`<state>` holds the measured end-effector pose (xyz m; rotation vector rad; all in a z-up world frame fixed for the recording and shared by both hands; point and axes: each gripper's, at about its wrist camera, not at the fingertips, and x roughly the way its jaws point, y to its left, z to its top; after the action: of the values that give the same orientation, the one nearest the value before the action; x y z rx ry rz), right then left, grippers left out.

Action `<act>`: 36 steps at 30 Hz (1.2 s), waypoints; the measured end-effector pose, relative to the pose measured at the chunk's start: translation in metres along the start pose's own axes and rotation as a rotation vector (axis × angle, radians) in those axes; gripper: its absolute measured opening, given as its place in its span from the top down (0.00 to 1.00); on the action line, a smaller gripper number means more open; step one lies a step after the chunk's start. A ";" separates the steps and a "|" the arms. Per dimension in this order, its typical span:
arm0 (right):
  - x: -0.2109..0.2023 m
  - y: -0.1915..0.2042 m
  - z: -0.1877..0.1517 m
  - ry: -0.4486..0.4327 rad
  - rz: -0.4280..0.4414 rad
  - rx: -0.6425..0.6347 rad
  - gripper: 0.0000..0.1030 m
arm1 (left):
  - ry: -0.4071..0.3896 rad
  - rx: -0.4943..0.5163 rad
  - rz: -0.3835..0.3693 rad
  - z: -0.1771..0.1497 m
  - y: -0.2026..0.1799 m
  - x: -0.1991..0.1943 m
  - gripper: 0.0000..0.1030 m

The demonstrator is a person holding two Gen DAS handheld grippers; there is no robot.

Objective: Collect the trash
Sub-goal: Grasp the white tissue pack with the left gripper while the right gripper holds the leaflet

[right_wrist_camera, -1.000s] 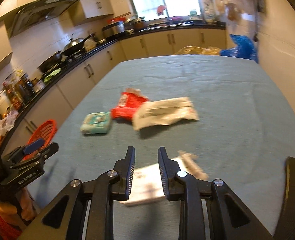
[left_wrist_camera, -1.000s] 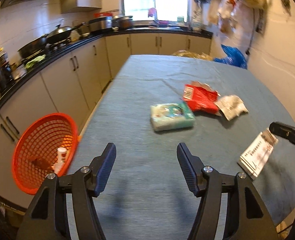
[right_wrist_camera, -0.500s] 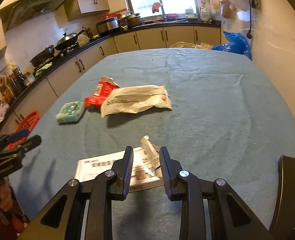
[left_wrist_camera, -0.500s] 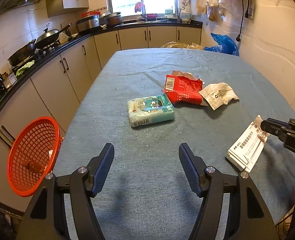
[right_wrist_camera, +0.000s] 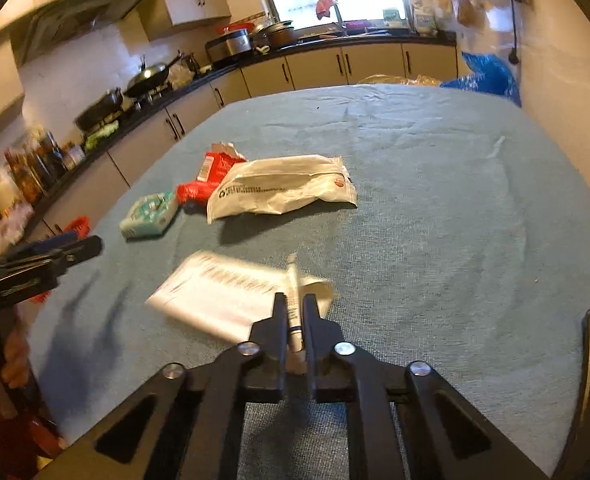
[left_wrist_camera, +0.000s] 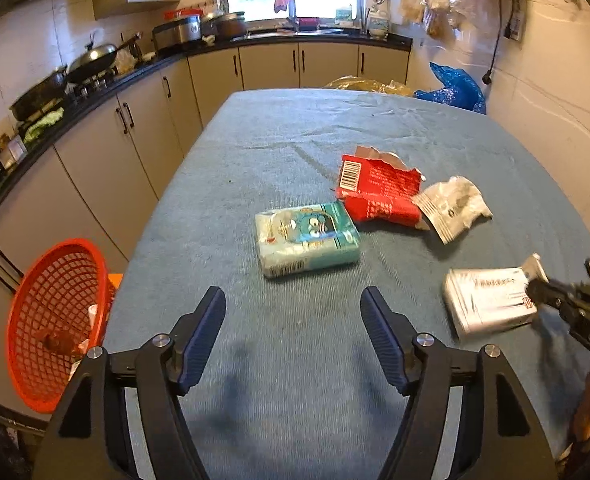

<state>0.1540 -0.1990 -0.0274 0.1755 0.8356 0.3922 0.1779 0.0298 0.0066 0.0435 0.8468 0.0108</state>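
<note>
My right gripper [right_wrist_camera: 293, 308] is shut on the flap of a flat white carton [right_wrist_camera: 219, 294], which shows blurred at the table's near right in the left wrist view [left_wrist_camera: 489, 300]. My left gripper [left_wrist_camera: 293, 308] is open and empty above the blue tablecloth, short of a teal tissue pack [left_wrist_camera: 307, 240]. Behind that lie a torn red wrapper [left_wrist_camera: 377, 190] and a crumpled white wrapper [left_wrist_camera: 451, 206]. In the right wrist view the tissue pack [right_wrist_camera: 149, 216], red wrapper [right_wrist_camera: 209, 176] and white wrapper [right_wrist_camera: 283, 190] lie ahead and to the left.
An orange mesh basket [left_wrist_camera: 55, 320] with some trash in it hangs off the table's left edge. Kitchen cabinets and a counter with pans [left_wrist_camera: 91, 60] run along the left and back. A blue bag [left_wrist_camera: 453, 88] sits beyond the far right corner, by the wall.
My right gripper closed fully on the carton's flap and the carton swung and shifted left on the table. My left gripper stayed open and the view steadied toward the tissue pack.
</note>
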 end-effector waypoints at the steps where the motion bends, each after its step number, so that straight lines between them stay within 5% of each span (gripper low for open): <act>1: 0.000 -0.005 0.000 0.002 0.015 0.024 0.93 | 0.010 -0.015 -0.011 0.006 0.002 0.005 0.32; 8: -0.001 -0.014 -0.001 -0.008 0.042 0.078 0.93 | 0.042 -0.061 -0.040 0.052 0.010 0.041 0.29; 14: -0.002 -0.016 0.000 -0.012 0.046 0.096 0.93 | 0.135 -0.095 -0.189 0.081 0.019 0.092 0.29; 18: -0.001 -0.018 0.000 -0.009 0.047 0.099 0.93 | 0.176 -0.116 -0.250 0.076 0.028 0.106 0.29; 25: 0.000 -0.018 0.001 0.000 0.048 0.096 0.93 | 0.197 0.053 -0.303 0.040 0.011 0.076 0.29; 29: 0.000 -0.017 0.001 0.000 0.048 0.096 0.93 | 0.176 0.133 -0.242 0.021 -0.008 0.060 0.29; 36: -0.001 -0.018 0.001 -0.006 0.049 0.102 0.93 | 0.141 0.088 -0.108 0.022 -0.021 0.069 0.29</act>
<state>0.1587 -0.2155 -0.0311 0.2917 0.8471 0.3950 0.2398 0.0095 -0.0310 0.0802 0.9895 -0.1260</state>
